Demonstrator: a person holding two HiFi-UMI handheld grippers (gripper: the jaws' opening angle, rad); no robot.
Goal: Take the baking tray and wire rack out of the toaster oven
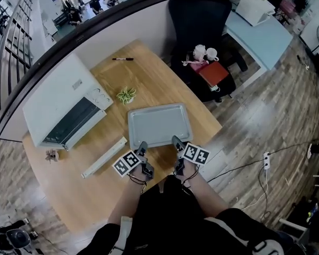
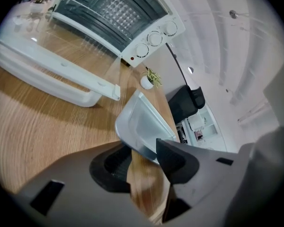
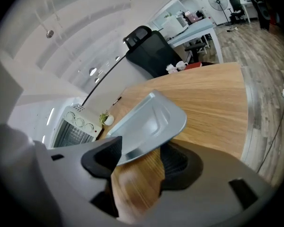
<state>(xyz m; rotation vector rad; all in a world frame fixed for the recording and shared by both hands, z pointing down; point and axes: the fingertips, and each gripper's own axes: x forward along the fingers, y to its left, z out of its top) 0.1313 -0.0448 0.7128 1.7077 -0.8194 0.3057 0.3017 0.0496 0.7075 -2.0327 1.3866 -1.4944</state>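
The grey baking tray [image 1: 159,124] lies flat on the wooden table [image 1: 85,195], in front of me. My left gripper [image 1: 142,149] is at its near left corner and shut on the tray's rim [image 2: 142,126], which sits between the pads. My right gripper [image 1: 176,143] is at the near right corner. Its jaws stand apart around the tray's edge [image 3: 151,122], and the pads do not press on it. The white toaster oven [image 1: 58,102] stands to the left with its glass door [image 2: 42,56] folded down. Thin rack bars [image 2: 85,4] show inside the cavity.
A small potted plant [image 1: 126,94] stands between the oven and the tray. A pen [image 1: 122,59] lies at the table's far edge. A black chair [image 1: 202,15] with cups and a red book [image 1: 212,72] is beyond the table on the right. The table's near edge is below the grippers.
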